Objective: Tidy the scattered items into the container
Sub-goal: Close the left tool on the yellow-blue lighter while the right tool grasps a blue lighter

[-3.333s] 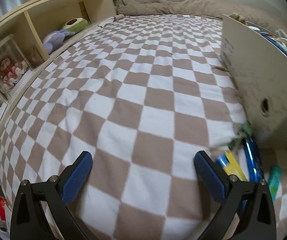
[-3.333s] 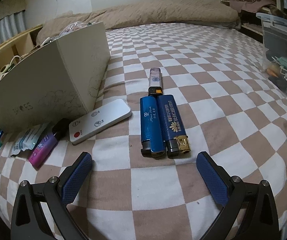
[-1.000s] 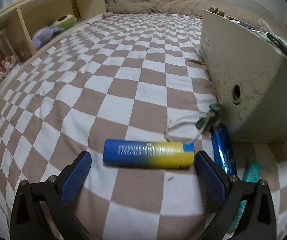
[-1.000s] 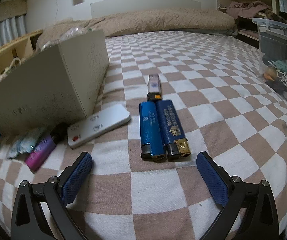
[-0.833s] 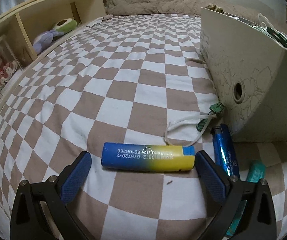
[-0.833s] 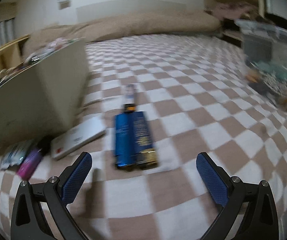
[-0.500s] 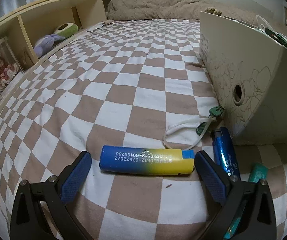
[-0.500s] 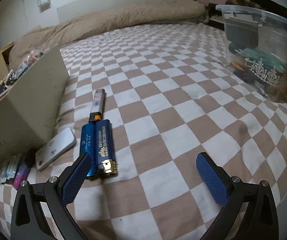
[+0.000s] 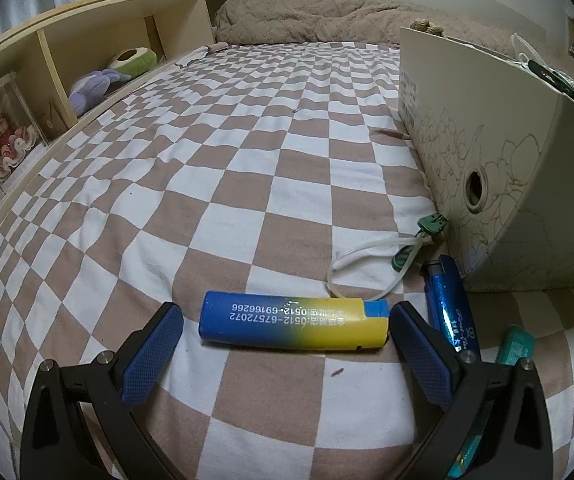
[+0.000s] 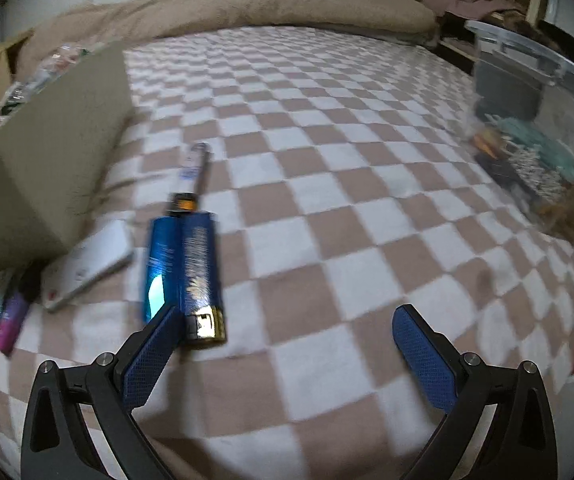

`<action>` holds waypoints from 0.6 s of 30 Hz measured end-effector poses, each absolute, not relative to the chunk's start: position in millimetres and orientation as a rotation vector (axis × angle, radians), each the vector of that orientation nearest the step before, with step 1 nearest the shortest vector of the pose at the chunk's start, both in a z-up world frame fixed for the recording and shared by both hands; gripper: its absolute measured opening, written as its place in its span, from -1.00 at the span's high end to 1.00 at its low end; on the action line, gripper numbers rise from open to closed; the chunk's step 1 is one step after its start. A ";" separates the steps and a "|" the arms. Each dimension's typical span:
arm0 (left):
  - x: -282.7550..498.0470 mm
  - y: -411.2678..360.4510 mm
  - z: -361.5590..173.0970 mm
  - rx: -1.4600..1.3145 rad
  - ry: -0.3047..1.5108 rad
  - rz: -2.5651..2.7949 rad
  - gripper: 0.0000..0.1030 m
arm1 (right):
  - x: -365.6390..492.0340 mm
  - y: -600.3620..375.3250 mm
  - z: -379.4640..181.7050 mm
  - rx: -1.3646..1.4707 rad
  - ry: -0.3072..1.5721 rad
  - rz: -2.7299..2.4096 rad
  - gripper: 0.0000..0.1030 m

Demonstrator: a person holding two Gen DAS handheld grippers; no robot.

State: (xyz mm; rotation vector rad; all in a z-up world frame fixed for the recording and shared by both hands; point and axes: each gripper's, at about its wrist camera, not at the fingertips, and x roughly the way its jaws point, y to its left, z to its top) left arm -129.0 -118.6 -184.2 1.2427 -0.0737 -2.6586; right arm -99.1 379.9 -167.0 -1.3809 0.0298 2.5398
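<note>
A blue-and-yellow lighter [image 9: 293, 326] lies crosswise on the checked bedspread, right between the fingers of my open left gripper [image 9: 285, 344]. The cream box [image 9: 495, 160] stands at the right, with a glossy blue lighter [image 9: 449, 310], a teal item [image 9: 517, 346] and a white cord with green tags [image 9: 371, 254] at its foot. In the right wrist view, two blue lighters [image 10: 183, 268] lie side by side by my open right gripper [image 10: 285, 344], whose left finger overlaps their near end. Beyond them lies a slim stick [image 10: 193, 170]. A white remote [image 10: 89, 266] and a purple item [image 10: 11, 320] rest beside the box [image 10: 51, 160].
A wooden shelf [image 9: 59, 80] with plush toys and a display case runs along the bed's left side. A clear plastic bin [image 10: 527, 132] with small items stands at the right. A beige duvet [image 10: 227, 8] is heaped at the far end.
The left gripper has moved in on the blue-and-yellow lighter, which now sits between its fingers. The right view has swung right, then back, and is blurred; the two blue lighters now lie at its left finger.
</note>
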 end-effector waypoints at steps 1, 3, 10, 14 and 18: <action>-129.0 -118.4 -184.0 1.242 -0.072 -2.659 -1.00 | -100.1 382.2 -168.2 -1.405 0.041 2.538 -1.00; -128.6 -118.0 -183.5 1.236 -0.070 -2.663 -1.00 | -103.3 379.6 -172.2 -1.447 0.000 2.525 -1.00; -124.0 -120.2 -181.1 1.205 -0.036 -2.694 -0.98 | -112.5 376.7 -174.7 -1.459 -0.061 2.532 -1.00; -121.6 -118.4 -180.4 1.192 -0.042 -2.707 -0.91 | -112.7 370.3 -170.0 -1.469 -0.194 2.542 -1.00; -121.0 -118.6 -179.5 1.183 -0.039 -2.709 -0.80 | -119.7 382.6 -167.7 -1.458 -0.251 2.517 -1.00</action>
